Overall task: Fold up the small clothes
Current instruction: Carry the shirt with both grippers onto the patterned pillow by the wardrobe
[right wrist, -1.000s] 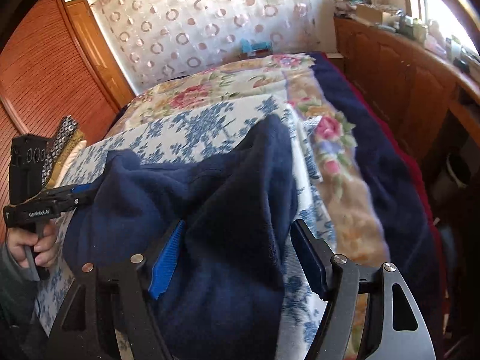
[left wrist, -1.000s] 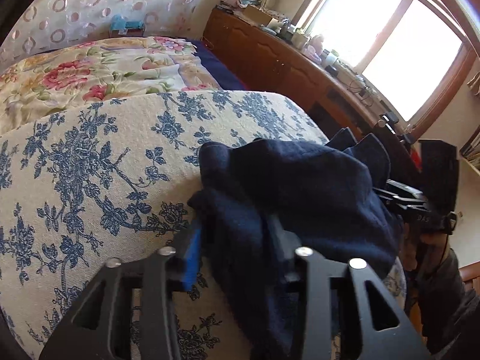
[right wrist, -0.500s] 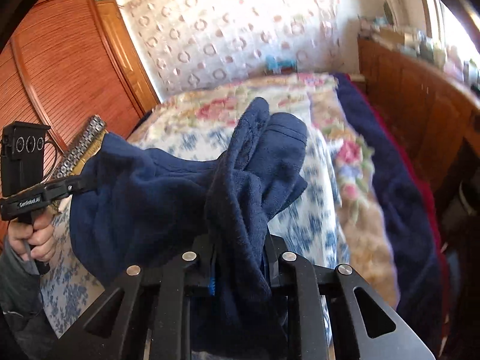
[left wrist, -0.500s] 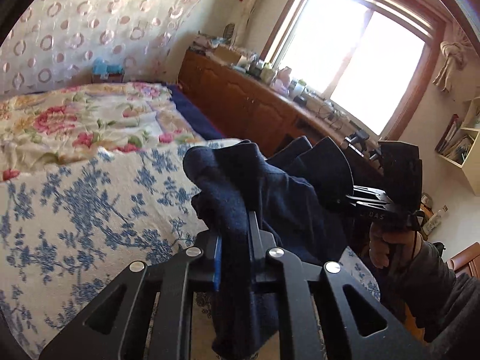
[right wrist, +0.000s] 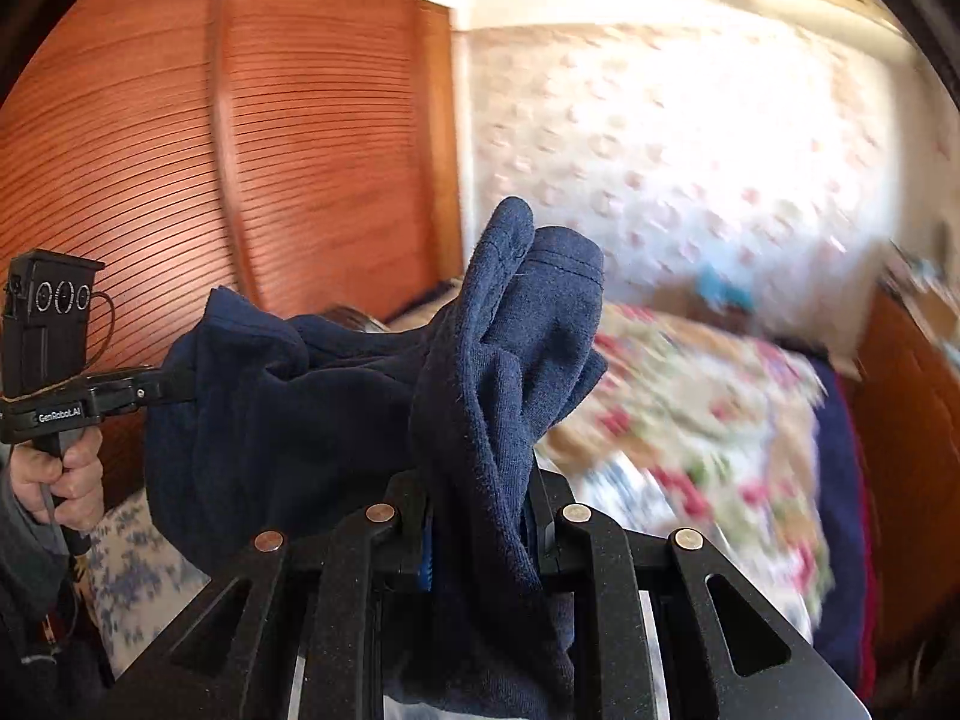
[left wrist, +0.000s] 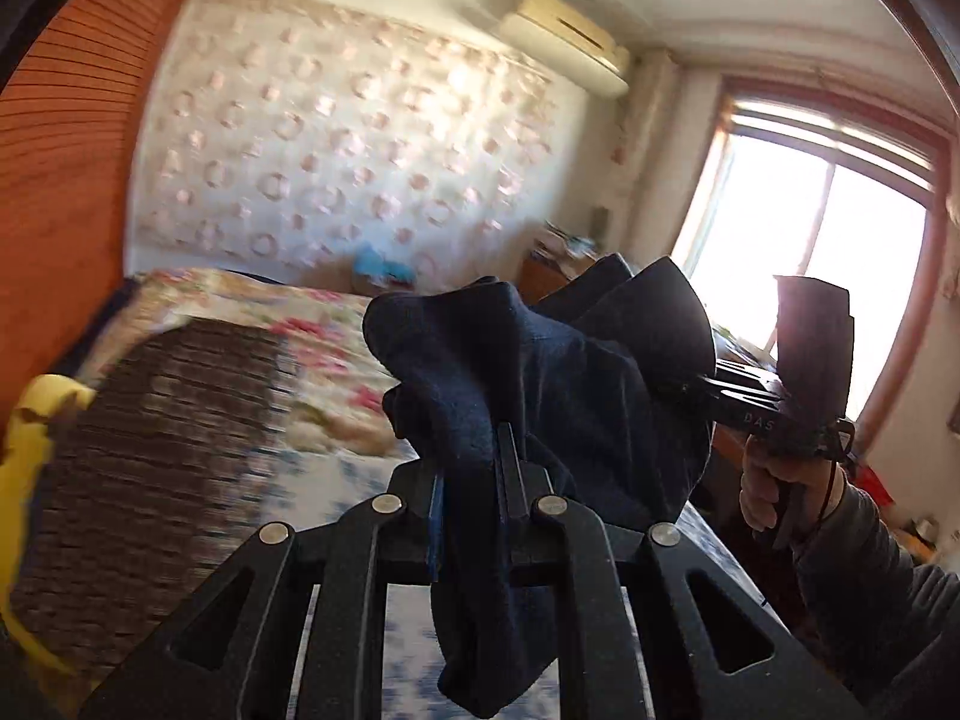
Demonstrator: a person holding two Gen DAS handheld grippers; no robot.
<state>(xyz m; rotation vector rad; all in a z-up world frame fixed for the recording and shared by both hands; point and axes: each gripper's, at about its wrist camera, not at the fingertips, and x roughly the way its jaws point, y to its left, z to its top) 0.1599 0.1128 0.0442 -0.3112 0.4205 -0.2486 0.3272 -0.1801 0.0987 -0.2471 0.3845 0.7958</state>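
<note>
Open air above bed (left wrist: 312, 324); wardrobe (right wrist: 180, 150) leftward.

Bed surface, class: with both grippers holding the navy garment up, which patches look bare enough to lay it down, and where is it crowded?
The blue-flowered cover beneath the navy garment looks bare, as does the floral quilt between it and the wall. The brown patterned item and yellow thing crowd the wardrobe side. Left gripper and right gripper both grip cloth.
</note>
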